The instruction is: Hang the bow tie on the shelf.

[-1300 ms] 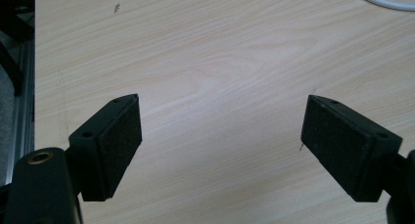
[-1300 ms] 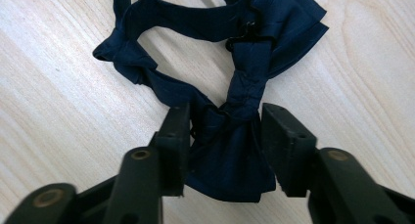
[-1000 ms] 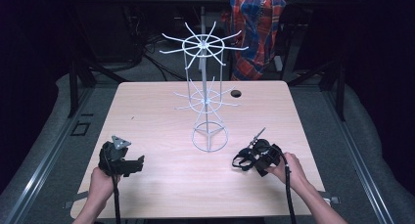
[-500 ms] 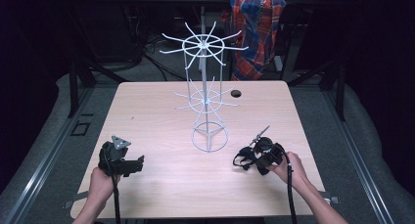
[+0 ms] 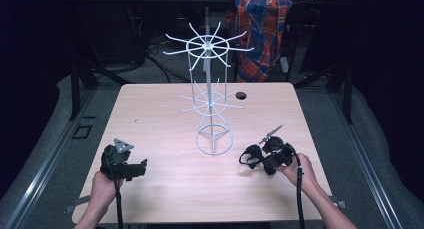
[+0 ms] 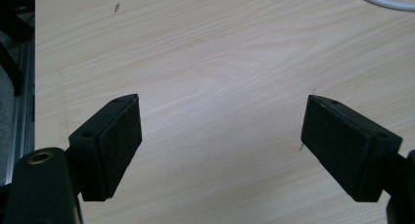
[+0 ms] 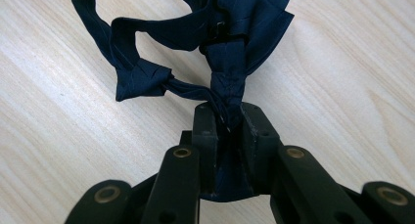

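Writing: none readable on the fabric.
Dark blue bow tie: on tabletop near the white wire rack, long axis running away from the fingers.
Right gripper: clenched on the tie's middle.
Left gripper: released, spread wide above bare wood.

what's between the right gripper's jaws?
The right gripper is clamped on a fold of the dark blue fabric piece, which lies on the wooden table. How far the fold reaches between the jaws is hidden.

Right gripper clamped on dark blue bow tie; tie lies on wooden table.
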`<state>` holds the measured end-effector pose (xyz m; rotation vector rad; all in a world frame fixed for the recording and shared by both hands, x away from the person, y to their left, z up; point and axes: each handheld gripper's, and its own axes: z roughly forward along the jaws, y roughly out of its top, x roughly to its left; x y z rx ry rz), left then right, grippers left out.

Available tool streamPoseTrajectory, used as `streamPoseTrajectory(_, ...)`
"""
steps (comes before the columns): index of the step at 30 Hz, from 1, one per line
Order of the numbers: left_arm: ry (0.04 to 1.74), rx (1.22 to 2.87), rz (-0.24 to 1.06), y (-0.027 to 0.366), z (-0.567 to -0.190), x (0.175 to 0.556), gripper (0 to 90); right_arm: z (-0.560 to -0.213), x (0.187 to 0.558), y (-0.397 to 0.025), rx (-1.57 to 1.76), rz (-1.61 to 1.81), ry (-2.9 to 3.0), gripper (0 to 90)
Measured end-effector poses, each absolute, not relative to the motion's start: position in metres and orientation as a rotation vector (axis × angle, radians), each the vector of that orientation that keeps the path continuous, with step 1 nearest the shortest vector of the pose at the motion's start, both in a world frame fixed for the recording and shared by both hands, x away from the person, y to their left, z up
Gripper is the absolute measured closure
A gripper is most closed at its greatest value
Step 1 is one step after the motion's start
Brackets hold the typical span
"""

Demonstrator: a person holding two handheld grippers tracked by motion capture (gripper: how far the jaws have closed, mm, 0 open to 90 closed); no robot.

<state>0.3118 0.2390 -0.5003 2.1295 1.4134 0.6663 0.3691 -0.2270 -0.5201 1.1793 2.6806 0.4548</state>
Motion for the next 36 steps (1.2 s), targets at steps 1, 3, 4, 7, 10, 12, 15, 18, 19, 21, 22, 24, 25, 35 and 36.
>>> streamPoseTrajectory(1, 1.413, 2.129, 0.666, 0.239, -0.500, 0.312, 15.5, -0.520, 0.369, -0.227, 1.179, 0.455, 2.681, 78.2)
streamPoseTrajectory(3, 1.414, 2.129, 0.666, 0.239, -0.500, 0.312, 15.5, -0.518, 0.370, -0.229, 1.193, 0.489, 2.669, 78.2)
streamPoseTrajectory(4, 1.414, 2.129, 0.666, 0.239, -0.500, 0.312, 15.5, -0.516, 0.370, -0.231, 1.195, 0.494, 2.665, 78.2)
streamPoseTrajectory(7, 1.414, 2.129, 0.665, 0.239, -0.500, 0.312, 15.5, -0.514, 0.370, -0.233, 1.218, 0.532, 2.648, 78.2)
streamPoseTrajectory(10, 1.414, 2.130, 0.665, 0.239, -0.500, 0.312, 15.5, -0.512, 0.371, -0.235, 1.217, 0.539, 2.651, 78.2)
streamPoseTrajectory(12, 1.414, 2.130, 0.664, 0.239, -0.501, 0.312, 15.5, -0.512, 0.371, -0.237, 1.234, 0.555, 2.633, 78.2)
streamPoseTrajectory(15, 1.415, 2.129, 0.665, 0.239, -0.501, 0.312, 15.5, -0.510, 0.371, -0.238, 1.227, 0.553, 2.629, 78.2)
streamPoseTrajectory(18, 1.415, 2.129, 0.665, 0.239, -0.501, 0.312, 15.5, -0.508, 0.371, -0.239, 1.223, 0.563, 2.626, 78.2)
streamPoseTrajectory(19, 1.416, 2.129, 0.663, 0.239, -0.501, 0.312, 15.5, -0.508, 0.371, -0.239, 1.226, 0.562, 2.630, 78.2)
streamPoseTrajectory(21, 1.414, 2.131, 0.663, 0.239, -0.501, 0.312, 15.5, -0.508, 0.370, -0.239, 1.234, 0.576, 2.624, 78.2)
streamPoseTrajectory(22, 1.414, 2.131, 0.663, 0.239, -0.501, 0.312, 15.6, -0.508, 0.370, -0.239, 1.234, 0.576, 2.624, 78.2)
streamPoseTrajectory(24, 1.415, 2.130, 0.664, 0.239, -0.501, 0.312, 15.5, -0.506, 0.370, -0.240, 1.229, 0.579, 2.624, 78.2)
streamPoseTrajectory(25, 1.416, 2.130, 0.665, 0.239, -0.501, 0.312, 15.5, -0.506, 0.370, -0.240, 1.228, 0.581, 2.613, 78.2)
streamPoseTrajectory(35, 1.417, 2.131, 0.666, 0.239, -0.501, 0.312, 15.6, -0.499, 0.371, -0.245, 1.235, 0.621, 2.570, 78.2)
streamPoseTrajectory(36, 1.418, 2.131, 0.666, 0.239, -0.501, 0.312, 15.5, -0.498, 0.371, -0.245, 1.236, 0.628, 2.574, 78.2)
